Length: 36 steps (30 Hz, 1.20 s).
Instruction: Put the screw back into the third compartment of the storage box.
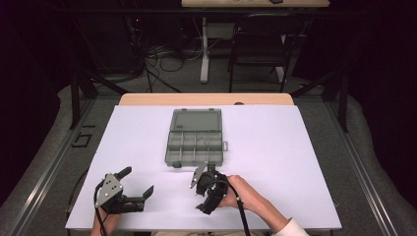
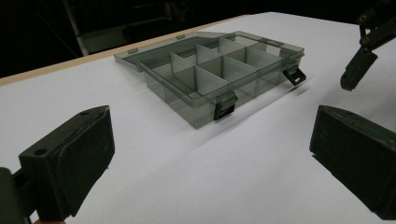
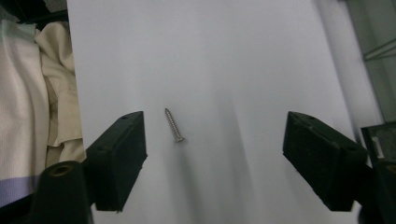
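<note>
Hovering near the tabletop's [image 1: 147, 123] near edge, the left tool [image 1: 137, 183] gapes wide, holding nothing. Beside it, the right tool [image 3: 215, 154] is spread equally wide over a screw [image 3: 173, 125] lying untouched between its jaws. Farther off, mid-tabletop, sits the open box [image 1: 196, 147].

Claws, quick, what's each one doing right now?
Left claw: open, holding nothing.
Right claw: open, holding nothing, a screw between its jaws.
</note>
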### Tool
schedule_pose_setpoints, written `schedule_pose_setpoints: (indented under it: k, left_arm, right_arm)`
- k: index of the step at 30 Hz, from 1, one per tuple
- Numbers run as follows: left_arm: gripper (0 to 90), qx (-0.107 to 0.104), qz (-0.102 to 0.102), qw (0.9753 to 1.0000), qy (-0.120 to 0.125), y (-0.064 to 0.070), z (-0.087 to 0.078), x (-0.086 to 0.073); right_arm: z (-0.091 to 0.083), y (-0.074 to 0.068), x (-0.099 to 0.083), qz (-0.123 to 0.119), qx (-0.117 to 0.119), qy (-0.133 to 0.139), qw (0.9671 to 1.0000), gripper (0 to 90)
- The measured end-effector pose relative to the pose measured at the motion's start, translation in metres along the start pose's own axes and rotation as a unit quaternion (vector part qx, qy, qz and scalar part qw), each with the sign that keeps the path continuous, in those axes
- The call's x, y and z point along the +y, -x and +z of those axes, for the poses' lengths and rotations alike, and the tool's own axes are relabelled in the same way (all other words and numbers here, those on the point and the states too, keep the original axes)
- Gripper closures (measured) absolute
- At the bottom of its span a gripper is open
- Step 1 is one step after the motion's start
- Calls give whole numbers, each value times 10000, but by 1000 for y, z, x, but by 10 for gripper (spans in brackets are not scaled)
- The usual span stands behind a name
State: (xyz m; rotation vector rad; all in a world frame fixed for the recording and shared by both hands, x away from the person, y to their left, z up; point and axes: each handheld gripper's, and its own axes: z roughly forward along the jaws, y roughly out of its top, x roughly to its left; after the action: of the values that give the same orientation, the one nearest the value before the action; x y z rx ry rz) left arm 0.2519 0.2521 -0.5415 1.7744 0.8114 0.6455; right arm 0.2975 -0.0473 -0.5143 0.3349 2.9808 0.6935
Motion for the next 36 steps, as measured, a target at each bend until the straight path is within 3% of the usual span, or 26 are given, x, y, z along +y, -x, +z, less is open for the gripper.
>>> schedule_pose_setpoints:
  k: [8,18,27,36]
  left_arm:
    - [2,1,-2,10000,0,0,0,0]
    - [2,0,5,10000,-5,0,0,0]
    - [2,-4,3,10000,-6,0,0,0]
    - [1,-1,4,10000,-5,0,0,0]
  right_arm:
    - [11,-7,6,-275,57,-277,9992,502]
    - [20,-12,8,-475,244,-486,9974,707]
    - [23,-12,7,-469,349,-548,9968,829]
    - [22,-12,7,-411,377,-540,9970,857]
